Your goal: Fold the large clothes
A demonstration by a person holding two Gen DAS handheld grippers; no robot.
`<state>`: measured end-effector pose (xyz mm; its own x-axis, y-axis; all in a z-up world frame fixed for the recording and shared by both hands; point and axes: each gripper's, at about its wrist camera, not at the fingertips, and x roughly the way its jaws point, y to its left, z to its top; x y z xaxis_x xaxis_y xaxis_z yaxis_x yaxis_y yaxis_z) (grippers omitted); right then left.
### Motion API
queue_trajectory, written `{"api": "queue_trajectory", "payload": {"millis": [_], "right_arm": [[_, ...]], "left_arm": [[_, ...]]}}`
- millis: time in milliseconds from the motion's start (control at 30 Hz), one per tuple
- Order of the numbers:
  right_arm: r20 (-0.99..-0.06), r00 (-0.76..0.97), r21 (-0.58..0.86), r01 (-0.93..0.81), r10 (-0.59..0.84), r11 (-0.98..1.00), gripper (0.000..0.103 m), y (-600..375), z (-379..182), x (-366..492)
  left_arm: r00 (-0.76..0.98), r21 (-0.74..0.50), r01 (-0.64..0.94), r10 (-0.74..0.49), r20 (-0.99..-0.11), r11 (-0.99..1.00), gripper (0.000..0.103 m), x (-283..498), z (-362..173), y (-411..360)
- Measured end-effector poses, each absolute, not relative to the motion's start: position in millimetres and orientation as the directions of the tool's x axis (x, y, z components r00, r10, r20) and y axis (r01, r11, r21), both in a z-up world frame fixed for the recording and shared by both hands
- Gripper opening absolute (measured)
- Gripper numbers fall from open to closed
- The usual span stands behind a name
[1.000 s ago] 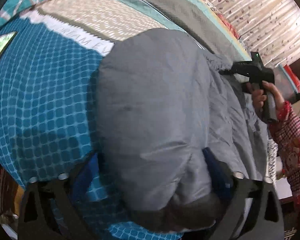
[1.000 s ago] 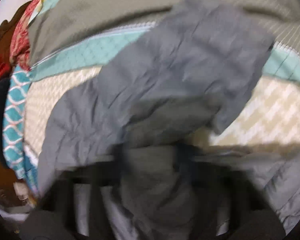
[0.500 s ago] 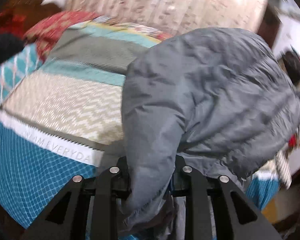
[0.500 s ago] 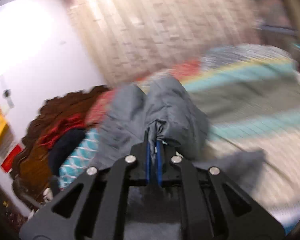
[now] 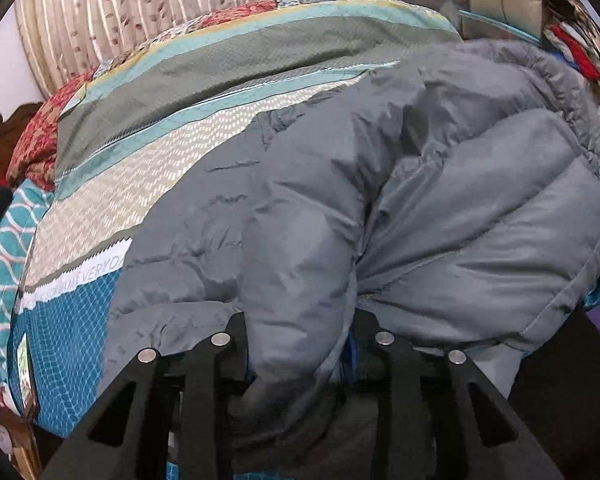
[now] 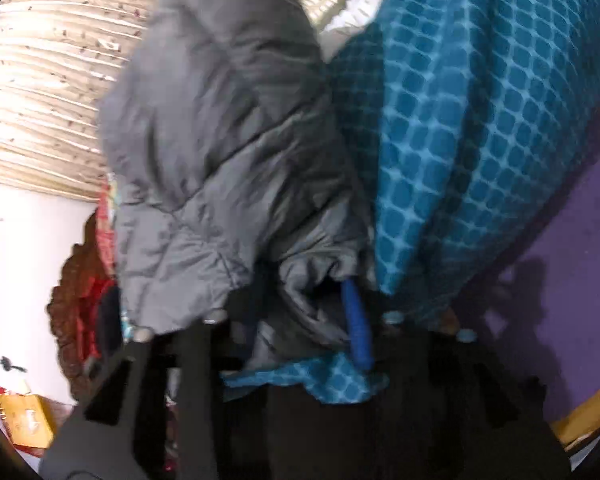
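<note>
A grey puffer jacket (image 5: 380,208) lies bunched on the patterned bedspread (image 5: 204,92). My left gripper (image 5: 300,344) has a thick fold of the jacket between its fingers, which stand fairly wide apart; the fabric hides the fingertips. In the right wrist view the jacket (image 6: 220,128) hangs in front of the camera, and my right gripper (image 6: 304,320) holds a bunch of it beside a blue pad (image 6: 356,320). The left finger is hidden by fabric.
The bedspread's blue checked edge (image 6: 480,140) hangs over the bed side above a purple floor (image 6: 572,240). A beige curtain (image 5: 180,4) stands behind the bed. Dark wooden furniture (image 6: 76,320) and red cloth are at the left.
The jacket has come down from a lifted position onto the bed. The right gripper has swung round toward the bed edge, and its jaws are wider apart than half a second ago.
</note>
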<state>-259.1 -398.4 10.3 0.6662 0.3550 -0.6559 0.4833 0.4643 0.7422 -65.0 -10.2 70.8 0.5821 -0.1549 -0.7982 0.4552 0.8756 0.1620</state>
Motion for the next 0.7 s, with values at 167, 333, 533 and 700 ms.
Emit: {"api": "queue_trajectory", "payload": {"millis": [167, 333, 533, 700], "right_arm": [[-0.680, 0.680, 0.692, 0.474, 0.272, 0.544, 0.075, -388.8, 27.6, -281.3], [-0.712, 0.682, 0.605, 0.475, 0.167, 0.639, 0.075, -414.7, 57.0, -326.4], [-0.668, 0.743, 0.476, 0.400, 0.027, 0.783, 0.075, -408.8, 133.6, -319.8], [-0.639, 0.768, 0.384, 0.278, 0.037, 0.880, 0.075, -377.6, 172.2, -255.5]], "left_arm": [[0.600, 0.113, 0.423, -0.185, -0.778, 0.899, 0.012, -68.3, 93.9, 7.2], [0.634, 0.097, 0.439, -0.232, -0.738, 0.893, 0.015, -88.3, 110.2, 18.8], [0.634, 0.017, 0.444, -0.300, -0.713, 0.896, 0.025, -102.1, 131.6, 60.8], [0.651, -0.025, 0.395, -0.299, -0.698, 0.918, 0.045, -71.5, 146.2, 78.0]]}}
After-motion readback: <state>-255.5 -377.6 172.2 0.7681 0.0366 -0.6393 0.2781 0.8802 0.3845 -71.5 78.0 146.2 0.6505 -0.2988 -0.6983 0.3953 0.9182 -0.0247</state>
